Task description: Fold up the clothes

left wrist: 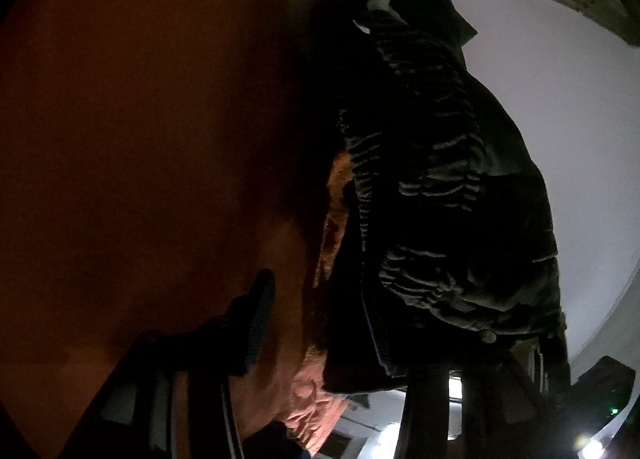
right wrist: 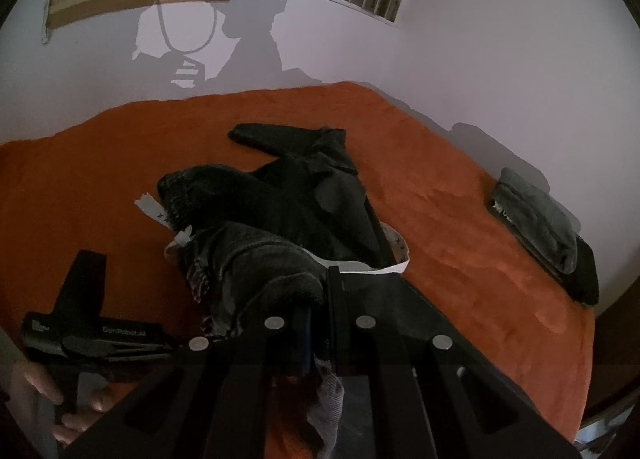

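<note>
Dark crumpled garment with elastic ribbed waistband (right wrist: 304,211): lying spread on the orange plush bed cover (right wrist: 460,259), a white tag strip (right wrist: 160,211) showing at its left edge.

Right gripper (right wrist: 320,299): jaws standing nearly together, pinching the near edge of the garment.

Left gripper (left wrist: 340,323): seen close beside the garment's gathered waistband; one ribbed finger (left wrist: 260,315) lying against the orange cover; jaws standing partly apart, and whether fabric is pressed between them cannot be told. In the right wrist view a hand (right wrist: 60,399) is gripping its handle.

Folded grey-green cloth stack (right wrist: 540,227): resting at the bed's far right edge, well apart.
</note>
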